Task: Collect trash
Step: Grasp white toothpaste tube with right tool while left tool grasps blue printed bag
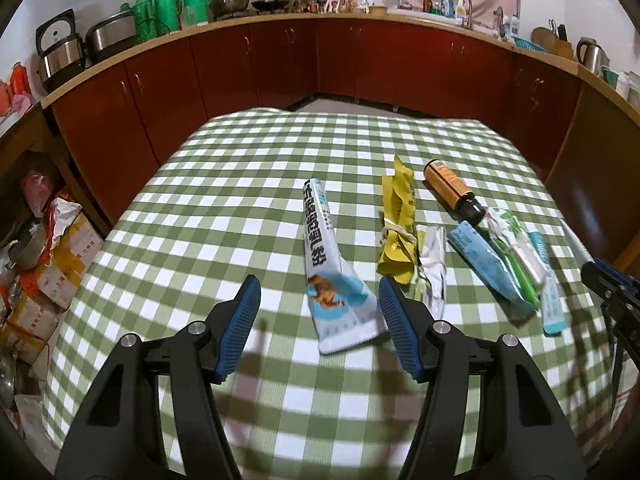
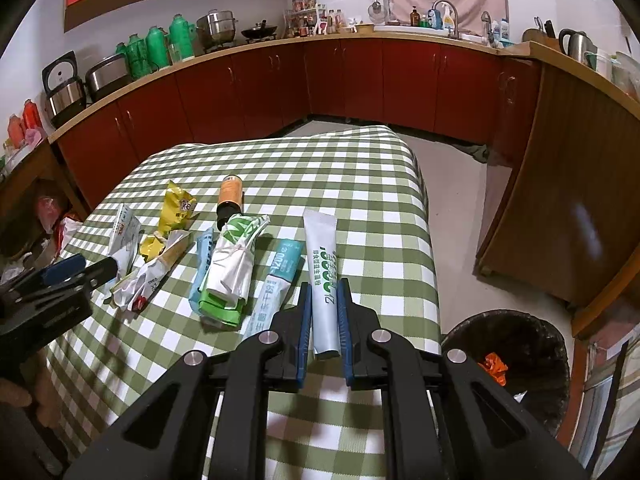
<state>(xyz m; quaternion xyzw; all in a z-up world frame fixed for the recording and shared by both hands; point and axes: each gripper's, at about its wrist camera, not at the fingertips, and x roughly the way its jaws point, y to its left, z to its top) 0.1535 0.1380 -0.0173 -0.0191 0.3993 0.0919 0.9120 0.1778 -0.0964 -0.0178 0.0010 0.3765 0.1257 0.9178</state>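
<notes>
Right now my right gripper [image 2: 323, 312] is clenched on a white-and-green tube [image 2: 323, 280], its blue pads pressed against both sides near the crimped end, low over the green-checked counter [image 2: 360, 208]. My left gripper [image 1: 320, 320] is released, spread wide around the lower end of a grey-and-blue milk powder sachet [image 1: 332, 272] that lies flat. Between the two lie a crumpled yellow wrapper [image 1: 398, 224], an orange bottle with a dark cap [image 1: 452, 192] on its side, and a blue packet [image 1: 484, 268] beneath a white-and-green wrapper [image 2: 236, 264]. On the floor just past the counter's right edge stands a dark bin [image 2: 516, 356] with orange scrap inside.
</notes>
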